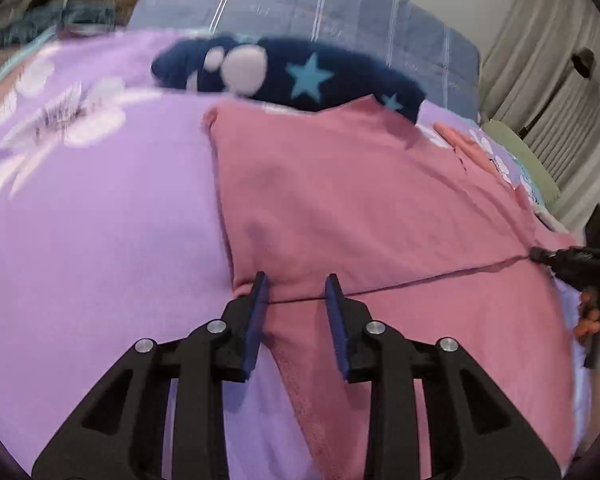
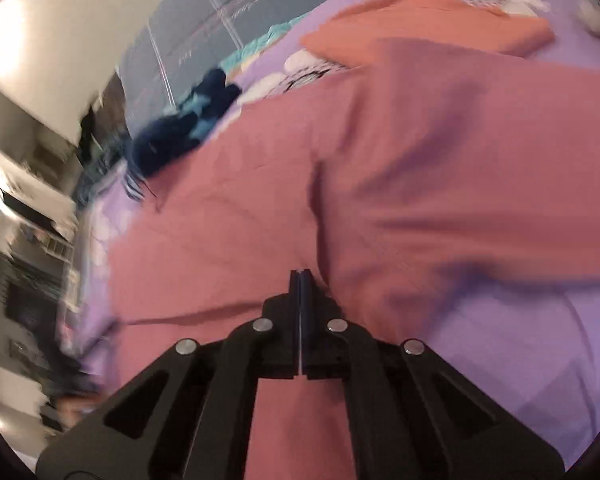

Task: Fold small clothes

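A pink garment [image 1: 340, 208] lies partly folded on a purple flowered bedspread [image 1: 100, 240]. Its upper layer ends in a fold edge running left to right. My left gripper [image 1: 296, 284] is open, its fingers straddling that edge near the garment's left side. My right gripper [image 1: 540, 256] shows at the right end of the same edge. In the right wrist view my right gripper [image 2: 300, 276] is shut on the pink garment [image 2: 380, 200], pinching the fabric. That view is blurred.
A navy garment with stars and white dots [image 1: 300, 72] lies beyond the pink one, also in the right wrist view [image 2: 172, 136]. A folded orange garment [image 2: 420, 28] lies further on the bedspread [image 2: 520, 340]. A blue checked pillow [image 1: 320, 12] and curtains [image 1: 560, 80] stand behind.
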{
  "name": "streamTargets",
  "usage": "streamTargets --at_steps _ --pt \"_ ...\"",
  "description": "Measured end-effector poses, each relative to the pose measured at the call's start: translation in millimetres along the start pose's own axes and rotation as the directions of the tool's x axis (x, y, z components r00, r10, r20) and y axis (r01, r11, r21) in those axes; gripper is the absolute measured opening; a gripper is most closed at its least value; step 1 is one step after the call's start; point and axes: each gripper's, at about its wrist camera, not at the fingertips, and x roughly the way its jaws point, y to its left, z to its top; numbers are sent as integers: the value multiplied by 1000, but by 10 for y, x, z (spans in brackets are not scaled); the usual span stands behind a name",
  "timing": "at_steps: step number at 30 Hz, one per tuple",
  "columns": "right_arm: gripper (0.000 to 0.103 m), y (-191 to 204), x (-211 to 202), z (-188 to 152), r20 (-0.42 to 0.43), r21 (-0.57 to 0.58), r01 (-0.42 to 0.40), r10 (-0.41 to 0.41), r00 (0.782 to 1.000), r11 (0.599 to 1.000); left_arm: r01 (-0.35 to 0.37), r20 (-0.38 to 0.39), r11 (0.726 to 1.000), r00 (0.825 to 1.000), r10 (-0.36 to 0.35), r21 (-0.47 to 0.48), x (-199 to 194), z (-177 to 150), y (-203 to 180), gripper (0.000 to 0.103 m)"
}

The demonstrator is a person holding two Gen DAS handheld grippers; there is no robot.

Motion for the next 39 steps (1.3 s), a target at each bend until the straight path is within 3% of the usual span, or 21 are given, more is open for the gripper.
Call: streamTargets --at_steps 2,4,7,10,13,15,17,18,22,27,31,33,36,38,39 --pt "23 14 -156 -54 47 -59 77 -74 996 995 -47 -24 998 999 48 43 -15 20 -64 31" --pt "24 -93 -313 -114 70 -36 65 -62 996 997 -98 -19 991 995 100 86 -71 -2 -179 31" --pt "24 -443 -749 -149 169 38 64 -70 983 997 -28 1 993 1000 28 116 -160 67 -356 31" --pt "24 -815 -1194 -125 256 135 81 -114 960 987 -8 22 986 1000 4 168 -144 199 -701 32" --pt "25 -1253 -1725 -97 350 265 90 -183 919 960 36 10 984 999 -38 172 43 309 -967 38" --pt "31 -1600 -2126 -90 420 351 112 -264 868 929 69 -2 986 998 -69 149 195 318 -1073 46" --pt "34 -1974 -2459 -112 451 448 124 -343 824 886 23 -44 988 999 -17 154 508 222 -1119 49" --pt "35 -2133 -2546 -129 451 487 114 -360 817 866 2 -56 987 998 7 163 623 177 -1120 49" --pt "35 -2721 -2676 -246 420 604 47 -367 830 796 -10 -23 981 1000 15 192 592 122 -1186 55" --pt "41 -2882 -2624 -274 431 624 11 -355 830 782 -36 -18 976 999 40 215 604 94 -1234 55" --pt "39 -2788 -2538 -111 426 621 56 -396 813 782 -48 -18 972 998 54 231 611 105 -1245 57" --pt "37 -2822 -2472 -47 393 637 77 -409 823 767 -40 -19 973 999 46 225 599 107 -1227 58" --pt "23 -2872 -2427 -11 384 673 59 -416 824 737 -23 -20 976 999 28 216 592 109 -1200 59" --pt "3 -2824 -2430 19 383 680 62 -426 819 731 -13 -22 976 1000 18 216 593 110 -1200 62" --pt "3 -2777 -2428 48 377 689 76 -446 812 721 -7 -25 976 1000 13 219 595 108 -1206 64"
